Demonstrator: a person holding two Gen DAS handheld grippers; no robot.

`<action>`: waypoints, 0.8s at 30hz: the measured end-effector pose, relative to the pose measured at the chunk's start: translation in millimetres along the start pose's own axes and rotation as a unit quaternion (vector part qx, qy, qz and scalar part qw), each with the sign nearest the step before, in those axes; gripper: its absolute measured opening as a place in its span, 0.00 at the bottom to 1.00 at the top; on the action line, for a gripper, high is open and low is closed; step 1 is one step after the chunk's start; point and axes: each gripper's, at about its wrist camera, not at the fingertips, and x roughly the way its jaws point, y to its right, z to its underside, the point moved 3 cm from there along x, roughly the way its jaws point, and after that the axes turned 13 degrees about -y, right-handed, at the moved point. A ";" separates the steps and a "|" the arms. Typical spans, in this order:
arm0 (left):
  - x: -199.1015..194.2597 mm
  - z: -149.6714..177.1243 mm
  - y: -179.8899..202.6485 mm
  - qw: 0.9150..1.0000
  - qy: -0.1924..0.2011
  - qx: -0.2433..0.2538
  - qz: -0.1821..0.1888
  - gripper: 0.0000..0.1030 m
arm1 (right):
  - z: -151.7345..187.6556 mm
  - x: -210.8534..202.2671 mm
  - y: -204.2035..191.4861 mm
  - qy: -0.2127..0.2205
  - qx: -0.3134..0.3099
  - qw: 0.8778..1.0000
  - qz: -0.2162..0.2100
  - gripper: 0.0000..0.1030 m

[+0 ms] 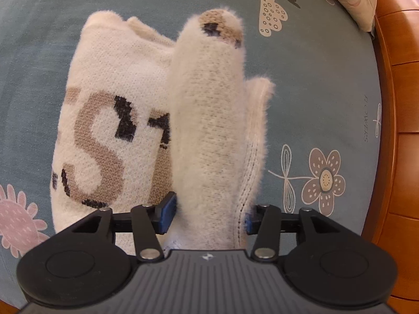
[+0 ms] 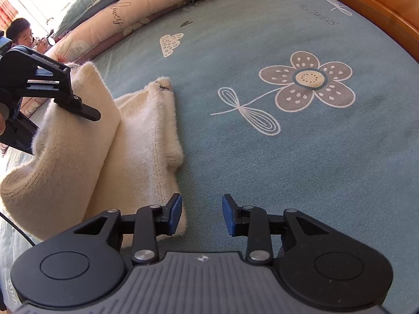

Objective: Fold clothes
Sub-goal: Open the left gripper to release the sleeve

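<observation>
1. Left wrist view: one cream knitted sweater [image 1: 110, 120] lies folded on the blue-green bedsheet [image 1: 327, 91], with tan and black lettering showing on its flat left part.
2. One rolled fold of the sweater runs straight up between the two fingers of the left gripper [image 1: 209, 213]. The blue pads [image 1: 170, 206] stand on either side of the fold, right against its fuzzy sides; whether they press it I cannot tell.
3. Right wrist view: the right gripper [image 2: 201, 216] has its two fingers apart with nothing between them but bare sheet. Its left finger sits over the near corner of the sweater [image 2: 146, 136]; contact cannot be told.
4. The same view shows the left gripper [image 2: 78, 107] at the left, its one visible black finger lying on the raised fold.
5. The sheet's print counts one large brown flower [image 2: 309, 81], one dotted cloud shape [image 2: 170, 43] and one small dark heart [image 2: 186, 23].
6. Two pillows [image 2: 146, 2] lie stacked along the far edge, and one wooden bed frame [image 2: 379, 2] borders the right.
7. One person [image 2: 19, 35] sits in the far left corner.
</observation>
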 end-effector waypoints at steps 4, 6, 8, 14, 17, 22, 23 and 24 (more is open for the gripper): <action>9.6 -2.0 12.0 1.000 0.001 0.007 0.004 0.59 | 3.9 -1.7 5.3 0.001 0.005 1.000 0.004 0.41; 9.4 -0.1 18.7 0.999 -0.002 0.019 0.039 0.61 | 5.6 -1.9 6.3 0.001 0.008 1.000 0.006 0.43; 10.2 2.6 25.8 0.996 -0.019 0.032 0.084 0.61 | 7.4 -2.0 7.1 0.001 0.010 1.000 0.009 0.46; -7.9 16.7 36.8 0.987 -0.011 0.116 0.109 0.63 | 7.7 -9.0 6.7 0.011 0.013 1.000 0.012 0.46; -21.6 37.9 41.3 0.979 -0.013 0.170 0.111 0.64 | 3.6 -17.5 3.2 0.022 0.009 1.000 0.002 0.47; -33.9 67.4 18.0 0.963 -0.010 0.253 0.086 0.67 | -9.9 -35.5 -13.5 0.042 -0.005 0.998 -0.039 0.48; -36.2 72.9 9.7 0.961 -0.005 0.266 0.077 0.67 | -13.4 -39.1 -19.4 0.046 -0.012 0.998 -0.052 0.48; -36.7 75.4 0.8 0.961 0.005 0.269 0.066 0.67 | -16.7 -41.3 -25.6 0.047 -0.018 0.997 -0.063 0.48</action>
